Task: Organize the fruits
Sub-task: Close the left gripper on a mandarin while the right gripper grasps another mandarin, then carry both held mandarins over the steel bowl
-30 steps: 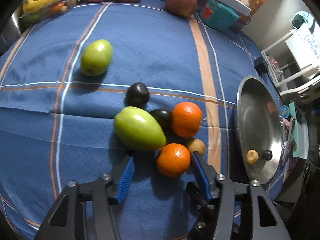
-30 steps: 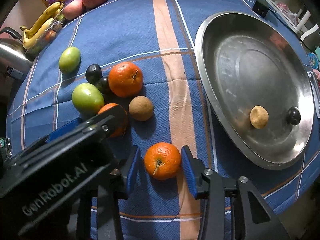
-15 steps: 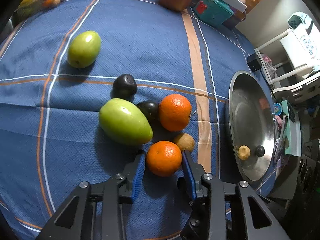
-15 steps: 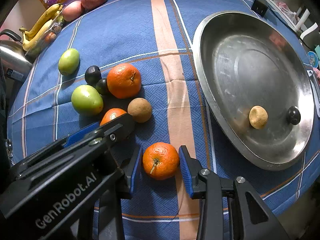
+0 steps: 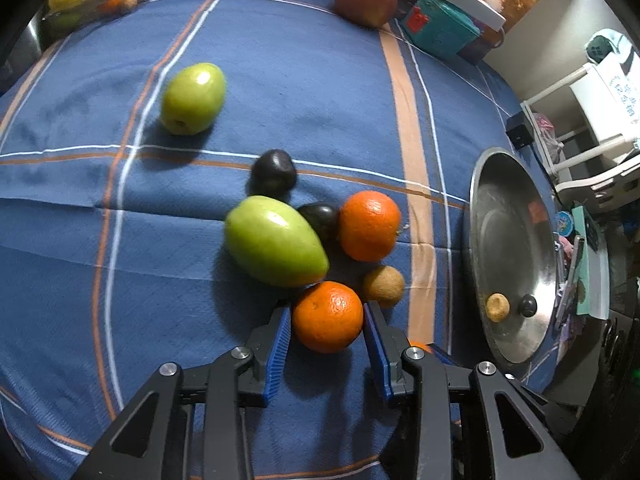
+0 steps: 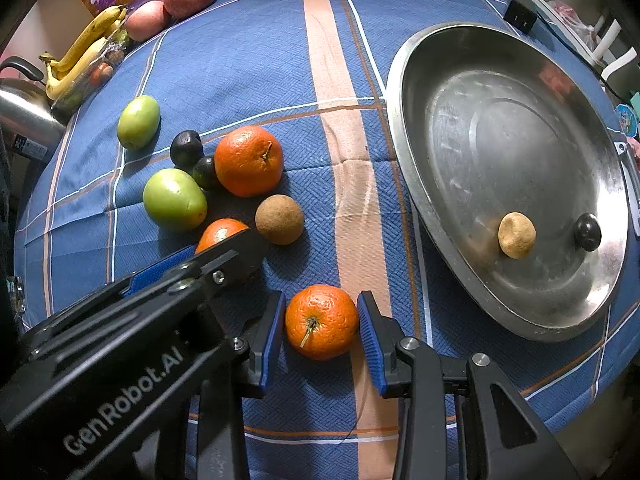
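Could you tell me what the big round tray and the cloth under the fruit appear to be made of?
The tray looks like metal, probably stainless steel: silvery, with dull reflections and fine scuffs, so a worn rather than mirror finish. The cloth appears to be woven fabric, matte blue with orange and white stripes; a fine herringbone weave and soft creases show.

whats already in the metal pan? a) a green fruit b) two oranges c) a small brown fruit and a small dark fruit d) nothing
c: the metal pan holds only a small brown fruit and a small dark fruit, lying apart; every orange and green fruit sits on the tablecloth.
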### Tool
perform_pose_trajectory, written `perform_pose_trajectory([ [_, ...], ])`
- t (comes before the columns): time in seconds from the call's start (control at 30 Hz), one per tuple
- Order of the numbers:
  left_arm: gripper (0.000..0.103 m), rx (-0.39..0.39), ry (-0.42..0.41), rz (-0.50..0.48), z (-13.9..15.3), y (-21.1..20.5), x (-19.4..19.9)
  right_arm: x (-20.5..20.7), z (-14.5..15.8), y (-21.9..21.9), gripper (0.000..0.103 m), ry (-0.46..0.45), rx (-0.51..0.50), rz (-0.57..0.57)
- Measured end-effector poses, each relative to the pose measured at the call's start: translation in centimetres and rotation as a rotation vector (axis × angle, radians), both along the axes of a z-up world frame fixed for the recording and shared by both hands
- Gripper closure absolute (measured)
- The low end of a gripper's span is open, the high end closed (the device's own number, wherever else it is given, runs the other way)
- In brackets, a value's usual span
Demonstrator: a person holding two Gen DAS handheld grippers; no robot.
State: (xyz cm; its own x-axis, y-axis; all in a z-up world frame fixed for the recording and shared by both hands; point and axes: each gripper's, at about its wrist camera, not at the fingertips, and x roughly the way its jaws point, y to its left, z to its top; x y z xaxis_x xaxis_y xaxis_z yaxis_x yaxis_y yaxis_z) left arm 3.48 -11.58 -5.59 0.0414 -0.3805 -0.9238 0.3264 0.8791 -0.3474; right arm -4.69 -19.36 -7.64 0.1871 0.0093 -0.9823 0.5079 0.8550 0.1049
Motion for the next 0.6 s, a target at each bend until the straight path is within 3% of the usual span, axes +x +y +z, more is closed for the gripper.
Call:
perform_pose_trajectory([
  [0.27,0.064,-0.009,-0.020,0.019,1.1,1.7,0.0,-0.3,1.2,0.0,0.065,-0.018,-0.011,-0.014],
  [0.6,0.064,-0.057,-0.101,0.048,4.3,3.7,-0.2,-1.3,5.3,-1.2,0.065,-0.122,-0.051,-0.051],
])
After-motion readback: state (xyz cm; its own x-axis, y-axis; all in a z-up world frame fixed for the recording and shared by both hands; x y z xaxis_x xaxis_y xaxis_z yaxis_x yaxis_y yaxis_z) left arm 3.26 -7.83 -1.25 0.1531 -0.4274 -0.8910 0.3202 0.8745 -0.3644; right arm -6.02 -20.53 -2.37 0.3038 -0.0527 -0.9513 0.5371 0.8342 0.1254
